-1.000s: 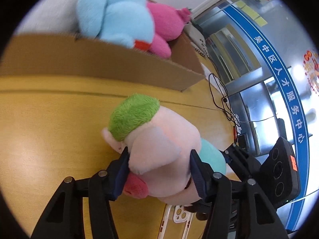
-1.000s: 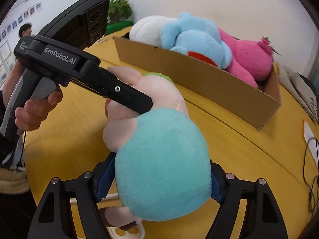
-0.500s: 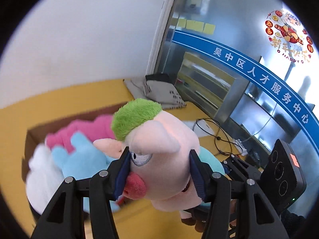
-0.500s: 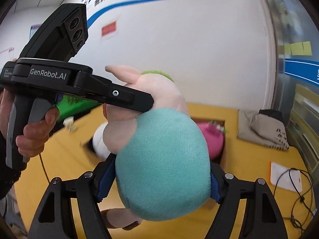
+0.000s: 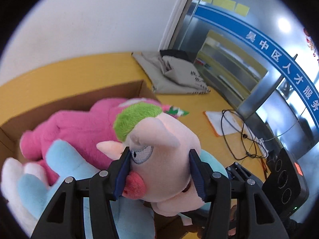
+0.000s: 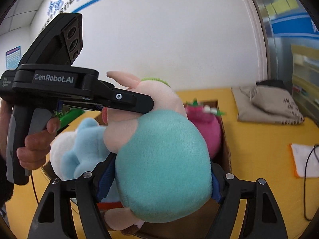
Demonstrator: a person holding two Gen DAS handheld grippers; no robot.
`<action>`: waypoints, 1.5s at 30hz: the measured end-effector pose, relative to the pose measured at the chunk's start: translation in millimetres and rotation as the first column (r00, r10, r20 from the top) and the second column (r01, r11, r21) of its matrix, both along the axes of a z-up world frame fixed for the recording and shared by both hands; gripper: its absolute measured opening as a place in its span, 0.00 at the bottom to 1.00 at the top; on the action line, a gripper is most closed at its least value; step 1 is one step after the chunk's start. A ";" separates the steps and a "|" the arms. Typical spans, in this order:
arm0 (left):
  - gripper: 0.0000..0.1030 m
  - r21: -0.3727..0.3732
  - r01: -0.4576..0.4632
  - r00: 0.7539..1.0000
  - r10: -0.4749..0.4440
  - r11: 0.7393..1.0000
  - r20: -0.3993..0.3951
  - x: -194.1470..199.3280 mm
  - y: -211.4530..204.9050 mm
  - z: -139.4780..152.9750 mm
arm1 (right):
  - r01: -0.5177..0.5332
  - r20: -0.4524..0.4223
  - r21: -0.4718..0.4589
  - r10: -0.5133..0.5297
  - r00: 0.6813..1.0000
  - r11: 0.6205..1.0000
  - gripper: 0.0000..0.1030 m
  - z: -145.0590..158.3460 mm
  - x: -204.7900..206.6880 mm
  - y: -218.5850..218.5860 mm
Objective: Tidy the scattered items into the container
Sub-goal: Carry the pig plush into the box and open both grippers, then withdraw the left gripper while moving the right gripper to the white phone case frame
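Left wrist view: your left tongs (image 5: 159,171) are pinching the pig plush (image 5: 165,159) by its pink head, and it hangs over the cardboard box (image 5: 79,97) on the yellow counter (image 5: 199,103). Right wrist view has your right tongs (image 6: 161,181) clamped around its teal body. Already in the box: a pink plush (image 5: 79,127), a light blue plush (image 5: 65,165) and a white plush (image 5: 12,169).

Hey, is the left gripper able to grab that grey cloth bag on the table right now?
Probably not: the left gripper is shut on the pig plush above the cardboard box, so nothing else fits. The grey cloth bag lies beyond the box.
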State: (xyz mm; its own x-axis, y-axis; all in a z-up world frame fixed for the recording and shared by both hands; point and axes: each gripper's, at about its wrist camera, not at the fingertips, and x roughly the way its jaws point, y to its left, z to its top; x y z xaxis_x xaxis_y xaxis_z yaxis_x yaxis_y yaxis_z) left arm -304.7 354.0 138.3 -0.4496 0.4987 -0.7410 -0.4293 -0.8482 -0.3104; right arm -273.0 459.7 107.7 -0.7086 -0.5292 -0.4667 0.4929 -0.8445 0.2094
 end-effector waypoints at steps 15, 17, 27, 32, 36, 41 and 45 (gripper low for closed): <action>0.61 -0.105 0.010 1.000 -0.010 0.994 0.001 9.5 24.9 -26.9 | -0.022 0.061 0.180 0.011 0.998 0.983 0.89 1.2 22.3 21.8; 0.61 -0.085 -0.019 1.000 0.020 0.996 0.006 11.1 22.3 -21.6 | -0.007 0.063 0.152 -0.003 0.998 0.988 0.82 7.6 26.9 24.8; 0.61 -0.081 -0.195 0.977 0.186 0.978 -0.101 101.5 -63.6 11.3 | -0.017 0.167 0.273 -0.030 0.985 0.962 0.68 -37.0 10.5 13.5; 0.61 -0.145 -0.332 0.943 0.333 0.932 -0.019 146.7 -134.0 -34.4 | 0.020 0.168 0.279 -0.069 0.983 0.960 0.73 -43.7 17.5 11.8; 0.59 -0.044 -0.352 0.935 0.353 0.935 0.024 165.1 -167.6 -51.1 | 0.053 0.178 0.321 -0.116 0.977 0.945 0.74 -43.6 17.2 4.8; 0.59 -0.031 -0.364 0.930 0.365 0.931 0.035 177.3 -171.4 -50.6 | 0.068 0.194 0.334 -0.139 0.971 0.940 0.74 -44.7 27.8 4.2; 0.59 -0.054 -0.347 0.937 0.349 0.936 0.029 193.4 -168.9 -52.1 | 0.078 0.212 0.346 -0.159 0.964 0.935 0.74 -44.4 45.3 8.9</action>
